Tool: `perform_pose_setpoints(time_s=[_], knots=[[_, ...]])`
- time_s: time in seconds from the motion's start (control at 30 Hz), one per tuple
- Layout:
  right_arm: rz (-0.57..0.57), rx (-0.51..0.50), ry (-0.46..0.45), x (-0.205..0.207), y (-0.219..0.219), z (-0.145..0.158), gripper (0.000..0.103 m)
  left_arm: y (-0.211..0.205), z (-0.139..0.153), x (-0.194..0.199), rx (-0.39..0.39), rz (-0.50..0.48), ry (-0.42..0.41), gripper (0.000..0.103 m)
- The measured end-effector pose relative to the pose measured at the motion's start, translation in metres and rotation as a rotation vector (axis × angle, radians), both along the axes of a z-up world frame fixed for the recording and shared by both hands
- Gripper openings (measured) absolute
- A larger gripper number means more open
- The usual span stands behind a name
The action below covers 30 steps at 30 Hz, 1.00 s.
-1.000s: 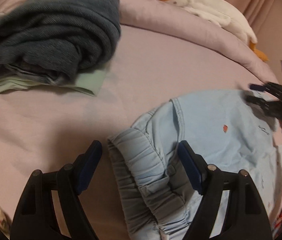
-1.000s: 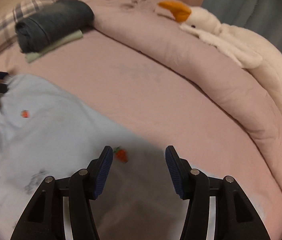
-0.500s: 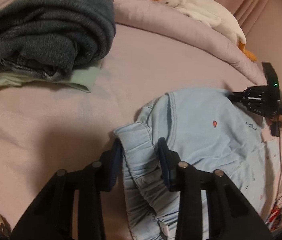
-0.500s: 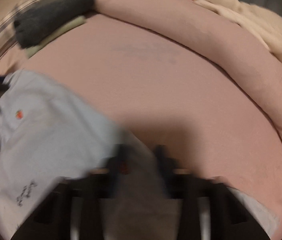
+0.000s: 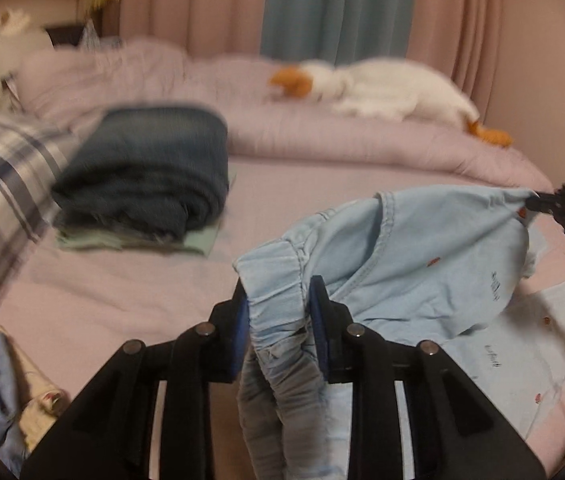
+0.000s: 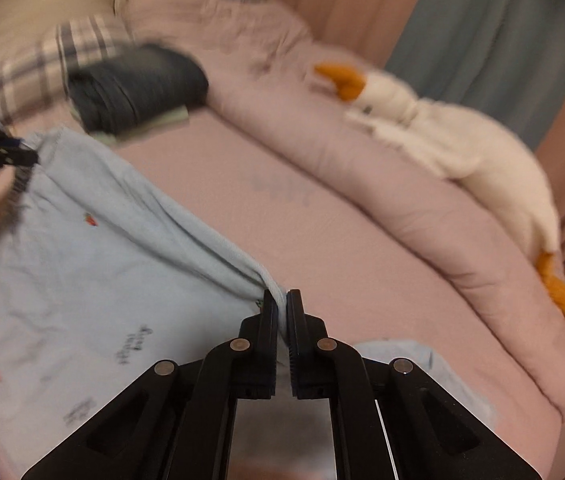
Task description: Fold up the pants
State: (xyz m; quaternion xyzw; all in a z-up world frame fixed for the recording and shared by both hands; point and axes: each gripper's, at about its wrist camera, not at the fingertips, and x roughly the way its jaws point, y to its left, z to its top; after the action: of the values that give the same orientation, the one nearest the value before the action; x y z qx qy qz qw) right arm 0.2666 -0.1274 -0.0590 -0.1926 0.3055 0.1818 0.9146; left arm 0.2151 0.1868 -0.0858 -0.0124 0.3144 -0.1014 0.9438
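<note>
Fingers (image 5: 242,316) of both grippers clamp the lifted pants (image 5: 422,256)

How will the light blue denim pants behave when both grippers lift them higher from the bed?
The light blue denim pants will probably hang floppy: the cloth already sags between the left gripper, closing on the gathered waistband, and the right gripper, pinching an edge. They seem light, since small pinches carry them. The lower part still on the pink bed sheet will likely drag.
</note>
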Motion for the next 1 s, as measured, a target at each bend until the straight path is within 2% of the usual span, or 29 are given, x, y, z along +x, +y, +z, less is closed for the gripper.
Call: perform_pose_setpoints(time_s=[0.1,0.2,0.3,0.43,0.5,0.57,0.67,0.7,0.73,0.83,0.93,1.0], knots=[[0.011,0.023,-0.060,-0.053,-0.009,0.017,0.005,-0.015,0.005,-0.037,0.064,-0.007,-0.077,0.027],[0.049,0.000,-0.081,-0.101,-0.005,0.014,0.005,-0.020,-0.009,-0.078,0.109,-0.002,-0.089,0.027],[0.077,-0.013,-0.051,-0.136,-0.002,-0.008,0.005,-0.016,-0.032,-0.105,0.067,0.013,-0.045,0.028],[0.079,-0.046,0.037,-0.175,0.003,-0.058,0.005,-0.011,-0.067,-0.127,0.056,0.071,0.043,0.033],[0.085,-0.048,0.094,-0.182,0.008,-0.083,0.005,-0.005,-0.079,-0.133,-0.012,0.098,0.131,0.033],[0.074,-0.085,0.117,-0.183,0.016,-0.104,0.005,-0.002,-0.082,-0.142,-0.065,0.127,0.162,0.031],[0.057,-0.094,0.114,-0.178,0.021,-0.114,0.005,0.008,-0.083,-0.153,-0.233,0.163,0.220,0.030],[0.046,-0.078,0.122,-0.174,0.020,-0.115,0.005,0.014,-0.087,-0.155,-0.351,0.170,0.250,0.030],[0.036,-0.058,0.126,-0.169,0.018,-0.115,0.005,0.016,-0.089,-0.157,-0.434,0.164,0.271,0.030],[0.025,-0.030,0.130,-0.167,0.016,-0.115,0.005,0.017,-0.092,-0.154,-0.632,0.161,0.302,0.030],[0.022,-0.013,0.129,-0.164,0.013,-0.115,0.005,0.013,-0.094,-0.149,-0.759,0.177,0.316,0.031],[0.017,-0.005,0.128,-0.174,0.014,-0.119,0.005,0.009,-0.099,-0.139,-0.822,0.202,0.334,0.041]])
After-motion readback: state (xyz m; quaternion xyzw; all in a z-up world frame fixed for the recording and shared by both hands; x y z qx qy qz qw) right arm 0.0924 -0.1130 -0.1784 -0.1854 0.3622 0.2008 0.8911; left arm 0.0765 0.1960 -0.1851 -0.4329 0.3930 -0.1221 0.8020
